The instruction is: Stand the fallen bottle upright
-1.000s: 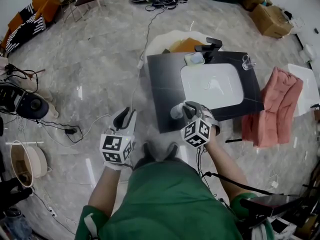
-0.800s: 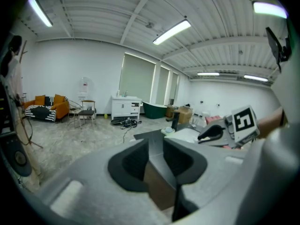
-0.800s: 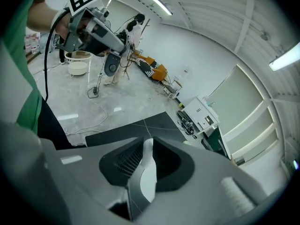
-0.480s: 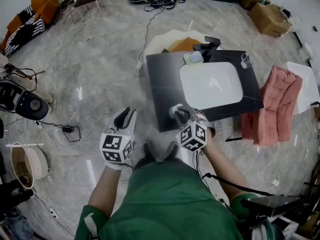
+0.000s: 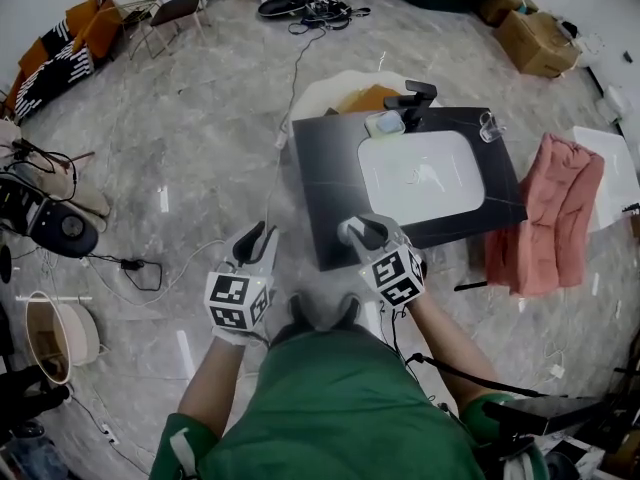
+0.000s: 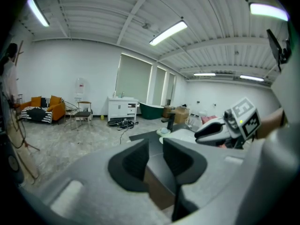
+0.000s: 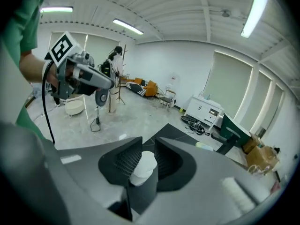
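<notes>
A white bottle (image 5: pixel 350 231) is at the front left corner of the black counter (image 5: pixel 330 188); I cannot tell whether it stands upright. My right gripper (image 5: pixel 362 232) is around it. In the right gripper view the bottle's rounded white top (image 7: pixel 140 168) sits between the dark pads, and the right gripper (image 7: pixel 147 144) has its jaws opening while both pads still seem to touch the bottle. My left gripper (image 5: pixel 262 236) hangs over the floor left of the counter. In its own view the left gripper (image 6: pixel 155 146) is open with nothing between its jaws.
A white sink (image 5: pixel 420 173) is set in the counter, with a black faucet (image 5: pixel 412 98), a pale soap dish (image 5: pixel 385 121) and a clear glass (image 5: pixel 492 123) at the back. A pink cloth (image 5: pixel 545 213) hangs to the right. Cables (image 5: pixel 150 268) lie on the floor at left.
My right gripper has drawn back a little toward me and rolled, with the bottle still at the counter's front corner. The left gripper has stayed put.
</notes>
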{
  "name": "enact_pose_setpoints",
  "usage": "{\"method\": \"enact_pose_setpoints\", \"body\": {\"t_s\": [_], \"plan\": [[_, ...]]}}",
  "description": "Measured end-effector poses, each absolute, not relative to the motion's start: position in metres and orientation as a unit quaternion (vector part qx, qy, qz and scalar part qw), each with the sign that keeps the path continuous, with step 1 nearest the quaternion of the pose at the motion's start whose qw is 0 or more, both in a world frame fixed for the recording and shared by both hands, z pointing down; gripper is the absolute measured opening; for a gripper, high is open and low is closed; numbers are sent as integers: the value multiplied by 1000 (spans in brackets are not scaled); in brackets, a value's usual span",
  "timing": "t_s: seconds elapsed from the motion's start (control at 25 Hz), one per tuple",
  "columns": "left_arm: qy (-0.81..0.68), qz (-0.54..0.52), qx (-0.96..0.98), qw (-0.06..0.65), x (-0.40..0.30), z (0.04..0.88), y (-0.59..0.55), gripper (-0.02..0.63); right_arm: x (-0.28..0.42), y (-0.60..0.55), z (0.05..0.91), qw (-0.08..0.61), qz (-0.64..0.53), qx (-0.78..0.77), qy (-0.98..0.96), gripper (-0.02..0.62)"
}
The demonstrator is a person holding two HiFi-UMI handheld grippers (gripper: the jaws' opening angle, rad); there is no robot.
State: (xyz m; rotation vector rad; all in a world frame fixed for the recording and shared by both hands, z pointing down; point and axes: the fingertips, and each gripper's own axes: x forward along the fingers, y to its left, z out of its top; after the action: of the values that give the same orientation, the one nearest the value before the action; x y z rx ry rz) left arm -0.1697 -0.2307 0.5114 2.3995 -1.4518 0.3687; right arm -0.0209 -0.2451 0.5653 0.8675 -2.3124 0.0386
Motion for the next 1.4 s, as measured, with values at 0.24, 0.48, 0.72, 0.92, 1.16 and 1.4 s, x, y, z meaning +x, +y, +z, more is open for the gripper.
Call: {"method": "enact_pose_setpoints", "body": {"t_s": [0.24, 0.48, 0.72, 0.92, 1.16, 1.4], "plan": [[-504, 126, 843, 142, -166, 493, -236, 91, -7, -254, 523, 234, 91, 369, -895, 77], [-508, 111, 848, 105, -168, 454, -253, 91, 21, -275, 459, 160, 78, 423, -889, 77], [-500, 94, 858, 69, -159, 415, -268, 91, 52, -287, 398, 82, 70, 472, -875, 77], [-496, 72, 864, 42, -150, 379, -275, 91, 73, -281, 356, 28, 52, 502, -863, 77], [-488, 41, 872, 15, -139, 342, -285, 91, 85, -273, 326, -8, 8, 526, -851, 77], [-483, 28, 875, -8, -126, 319, -292, 91, 104, -268, 312, -41, 3, 542, -840, 77]]}}
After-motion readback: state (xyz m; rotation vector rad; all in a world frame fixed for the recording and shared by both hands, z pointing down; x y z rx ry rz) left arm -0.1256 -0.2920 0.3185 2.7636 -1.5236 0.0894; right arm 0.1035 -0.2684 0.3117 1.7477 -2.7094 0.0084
